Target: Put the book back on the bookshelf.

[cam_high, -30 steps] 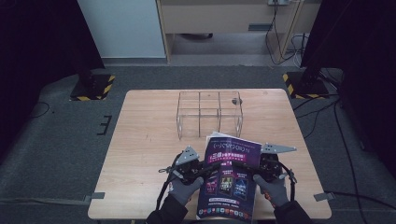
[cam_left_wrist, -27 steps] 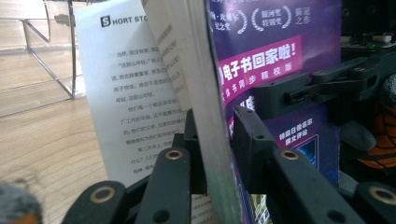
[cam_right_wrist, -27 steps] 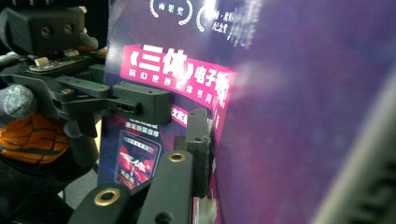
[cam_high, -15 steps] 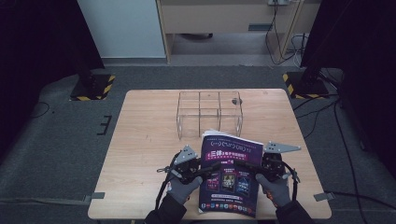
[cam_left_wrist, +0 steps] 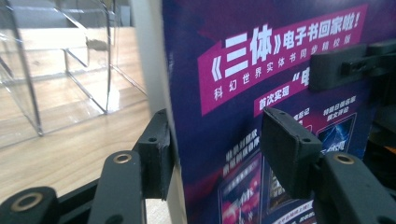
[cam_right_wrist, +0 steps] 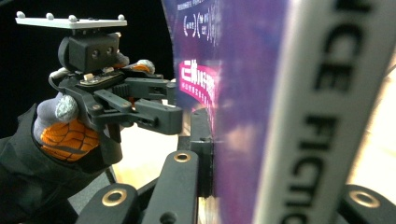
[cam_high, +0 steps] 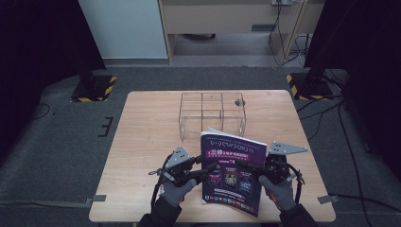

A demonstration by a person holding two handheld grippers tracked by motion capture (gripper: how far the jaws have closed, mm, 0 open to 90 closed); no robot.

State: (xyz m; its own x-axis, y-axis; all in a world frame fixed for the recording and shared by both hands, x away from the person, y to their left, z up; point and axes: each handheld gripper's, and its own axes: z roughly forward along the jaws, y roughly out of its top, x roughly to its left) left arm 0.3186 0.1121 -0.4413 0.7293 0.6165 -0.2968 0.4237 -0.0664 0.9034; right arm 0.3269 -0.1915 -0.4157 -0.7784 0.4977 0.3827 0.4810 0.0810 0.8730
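The magazine (cam_high: 232, 172) stands upright on the worktop (cam_high: 146, 142), pinched at both edges by the left gripper (cam_high: 208, 169) and right gripper (cam_high: 261, 172), probably for sliding into the clear organizer (cam_high: 212, 113).

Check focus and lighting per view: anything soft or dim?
High view: dim, dark surround, the table evenly lit. Left gripper view: the magazine print sharp, the clear organizer soft with glare. Right gripper view: magazine spine up close blurred, the left tongs sharper.
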